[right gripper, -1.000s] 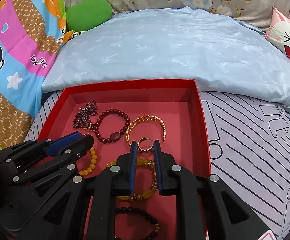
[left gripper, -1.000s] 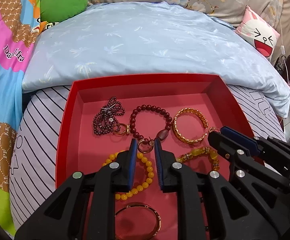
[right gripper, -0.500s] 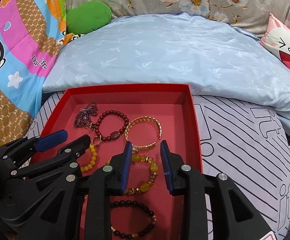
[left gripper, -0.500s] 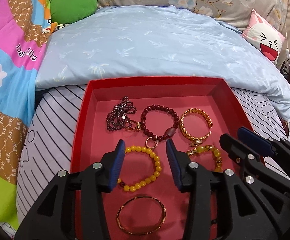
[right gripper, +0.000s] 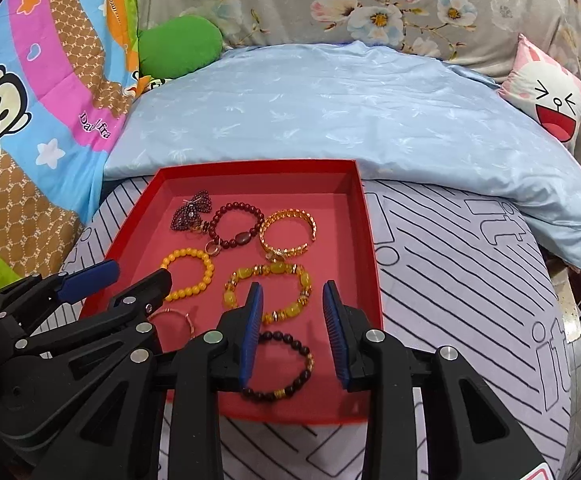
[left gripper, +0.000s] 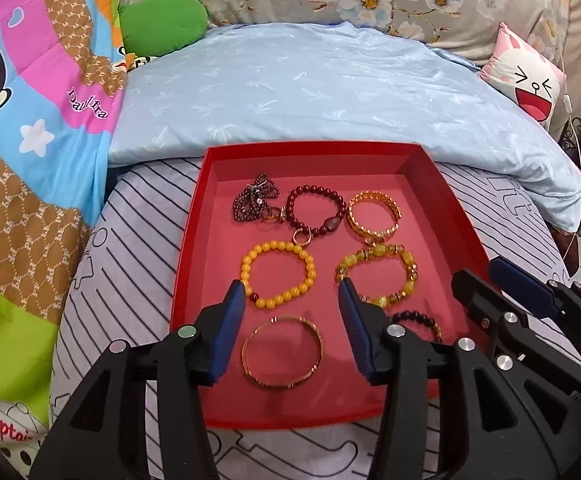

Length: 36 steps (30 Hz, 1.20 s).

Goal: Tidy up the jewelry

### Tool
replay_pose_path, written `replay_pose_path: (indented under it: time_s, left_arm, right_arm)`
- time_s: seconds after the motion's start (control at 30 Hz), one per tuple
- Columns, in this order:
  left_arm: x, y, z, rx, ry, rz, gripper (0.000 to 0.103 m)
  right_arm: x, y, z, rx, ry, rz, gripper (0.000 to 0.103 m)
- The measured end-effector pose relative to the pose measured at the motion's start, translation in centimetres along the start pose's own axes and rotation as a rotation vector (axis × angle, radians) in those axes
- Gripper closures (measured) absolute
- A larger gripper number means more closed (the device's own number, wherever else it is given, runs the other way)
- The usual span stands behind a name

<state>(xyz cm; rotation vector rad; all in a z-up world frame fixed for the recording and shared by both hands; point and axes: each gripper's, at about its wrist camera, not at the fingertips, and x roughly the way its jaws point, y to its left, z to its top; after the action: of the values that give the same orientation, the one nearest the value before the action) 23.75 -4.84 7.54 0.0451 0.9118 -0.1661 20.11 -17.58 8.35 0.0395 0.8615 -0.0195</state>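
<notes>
Jewelry lies in a red tray (left gripper: 194, 216) on the striped bed sheet (left gripper: 130, 264), and both grippers have drawn back from it since a second ago, when each was nearly pinched around a small ring near the tray's middle. Now the left gripper (left gripper: 292, 330) stands wide apart and empty in the lower centre of its frame, over the plain gold bangle (left gripper: 282, 354). The right gripper (right gripper: 292, 334) is likewise spread wide and empty, over the dark bead bracelet (right gripper: 280, 364).

Seven larger pieces are countable: a dark bead cluster (left gripper: 254, 202) at the tray's upper left, a maroon bead bracelet (left gripper: 316, 212) beside it, a gold cuff (left gripper: 374, 214) at upper right, a yellow bead bracelet (left gripper: 278, 274) and a yellow stone bracelet (left gripper: 376, 276) in the middle row, then the bangle and the dark bracelet nearest the cameras. A small gold ring (left gripper: 302, 237) touches the maroon bracelet's lower edge.

Bare floor shows along the tray's far wall and its left side; pieces in the upper row nearly touch one another. A pale blue quilt (left gripper: 330, 92) lies just behind the tray's far rim.
</notes>
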Motion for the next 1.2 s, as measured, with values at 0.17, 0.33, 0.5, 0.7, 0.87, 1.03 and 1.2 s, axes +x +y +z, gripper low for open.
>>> replay_pose_path:
  time_s: [0.17,0.33,0.5,0.7,0.87,1.03,1.2]
  left_arm:
    - [-1.0,0.1,-1.2,-0.014,-0.003,0.033,0.045]
    - [-1.8,0.3,-2.5,-0.029,0.004,0.048,0.039]
    - [-2.4,0.4,-3.5,-0.032,0.005,0.071,0.030]
    - [-2.8,0.8,-4.5,-0.043,0.011,0.089,0.020]
    - [-3.2,1.0,-5.3,-0.046,0.011,0.093,0.016]
    - [-3.5,1.2,-5.7,-0.063,0.011,0.089,0.013]
    - [-3.8,1.2,-6.4,-0.069,0.010,0.091,0.012]
  right_arm:
    - [-1.2,-0.1,-1.4,0.009,-0.003,-0.021,0.067]
    - [-1.9,-0.1,-2.5,0.011,-0.002,-0.031,0.063]
    - [-2.6,-0.4,-3.5,0.023,-0.002,-0.043,0.055]
    - [-3.4,-1.1,-4.7,0.018,-0.027,-0.098,0.036]
    - [-3.8,-1.7,-5.3,0.026,-0.019,-0.111,0.024]
    - [-4.4,-2.0,-5.8,0.046,-0.022,-0.114,0.020]
    - [-4.8,-1.8,-6.2,0.048,-0.023,-0.121,0.019]
